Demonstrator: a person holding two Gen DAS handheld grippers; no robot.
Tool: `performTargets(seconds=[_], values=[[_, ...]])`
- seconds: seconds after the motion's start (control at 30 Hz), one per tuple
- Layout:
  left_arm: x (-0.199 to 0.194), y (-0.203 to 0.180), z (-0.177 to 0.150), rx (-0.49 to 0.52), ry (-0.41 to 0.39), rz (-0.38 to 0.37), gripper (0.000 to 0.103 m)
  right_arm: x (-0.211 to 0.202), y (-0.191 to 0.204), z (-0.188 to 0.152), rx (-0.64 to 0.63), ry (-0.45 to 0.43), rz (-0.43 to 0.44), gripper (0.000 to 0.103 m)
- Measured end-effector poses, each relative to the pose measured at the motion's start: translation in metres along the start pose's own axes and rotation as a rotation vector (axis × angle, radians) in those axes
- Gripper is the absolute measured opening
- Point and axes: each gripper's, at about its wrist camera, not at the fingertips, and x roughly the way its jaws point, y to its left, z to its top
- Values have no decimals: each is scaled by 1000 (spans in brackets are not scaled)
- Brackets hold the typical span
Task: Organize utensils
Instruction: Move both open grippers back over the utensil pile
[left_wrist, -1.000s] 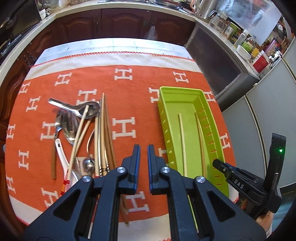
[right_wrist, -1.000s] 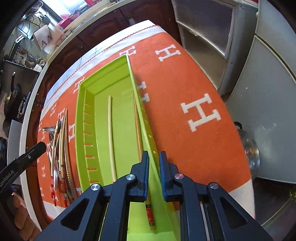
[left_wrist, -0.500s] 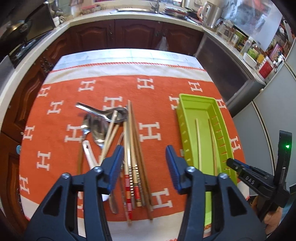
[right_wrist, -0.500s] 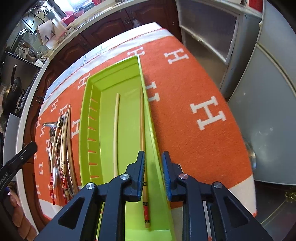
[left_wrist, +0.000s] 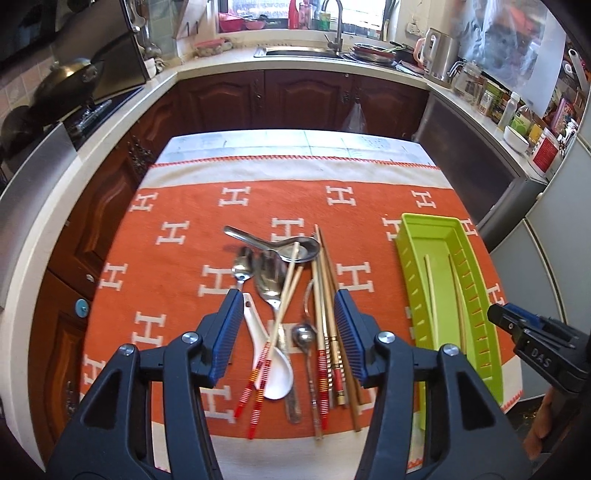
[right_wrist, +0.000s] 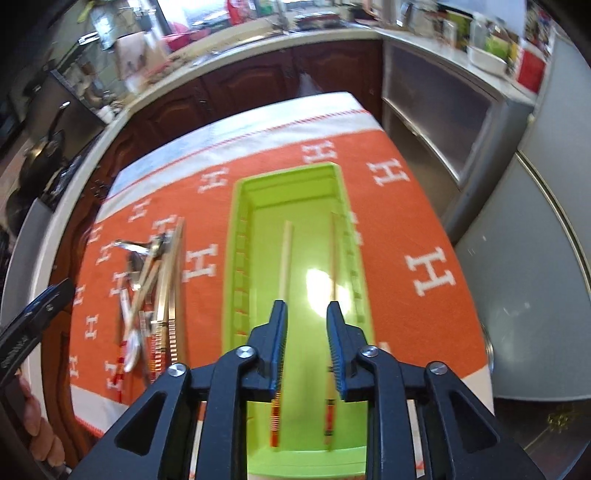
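Left wrist view: the left tongs (left_wrist: 288, 332), shut a second ago, now gape empty above the utensil pile (left_wrist: 291, 317) on the orange cloth (left_wrist: 177, 266).
Right wrist view: the right tongs (right_wrist: 304, 347) are opening, nothing between them; both chopsticks (right_wrist: 284, 266) lie released in the green tray (right_wrist: 236, 258), so sorting continues. The cloth covers the surface; kitchen counters (right_wrist: 258, 40) behind.

Green tray (right_wrist: 236, 266): long, rectangular, slotted side walls, lying lengthwise on the orange cloth. Two chopsticks (right_wrist: 285, 258) lie inside it, parallel and apart, red-banded ends toward the camera. Loose utensil pile (left_wrist: 295, 306) to its left: metal spoons, a white ceramic spoon (left_wrist: 271, 363), and several overlapping chopsticks.
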Motion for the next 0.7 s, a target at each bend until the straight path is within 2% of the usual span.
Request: performTargets(seconds=[0.07,0.33,0.7], values=[[-3,5,-2,2,-3,3,48,-7,15,1,-28,-14,17,38],[-5,23,-11,-9,1,5,48,-21,79,2,-161,-45,104,38],[21,55,-29,-52,72,-9,48,12,124,-4,-228,2,169,38]])
